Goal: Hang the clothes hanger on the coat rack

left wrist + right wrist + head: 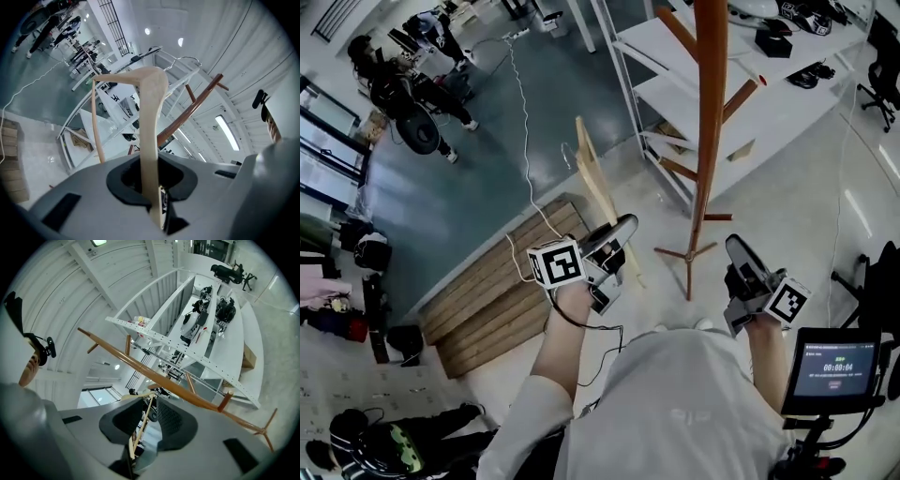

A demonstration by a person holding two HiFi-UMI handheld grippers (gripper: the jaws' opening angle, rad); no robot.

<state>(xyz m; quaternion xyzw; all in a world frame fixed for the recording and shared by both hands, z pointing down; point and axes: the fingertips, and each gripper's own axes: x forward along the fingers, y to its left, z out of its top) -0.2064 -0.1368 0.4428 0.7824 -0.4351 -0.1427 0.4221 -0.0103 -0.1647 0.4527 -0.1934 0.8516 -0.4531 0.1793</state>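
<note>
Firmly pinched in the left gripper (pixel 614 248): one pale arm of the clothes hanger (pixel 592 178), jaws shut tight on the wood. Held aloft and tilted, just left of the coat rack (pixel 710 112) yet apart from it, with the wire hook (pixel 186 59) out at the end far from the jaws and clear of the brown pegs. Off to the right of the pole, the right gripper (pixel 739 262), jaws parted by a narrow gap. Hard to judge through that gap, but seemingly nothing gripped, only a thin slice of the hanger showing beyond. Behind the rack, white shelving (pixel 750 103) loaded with dark gear. Down on the floor to the left, a stack of wooden planks (pixel 502 291); at lower right, a small lit screen (pixel 837 367).
</note>
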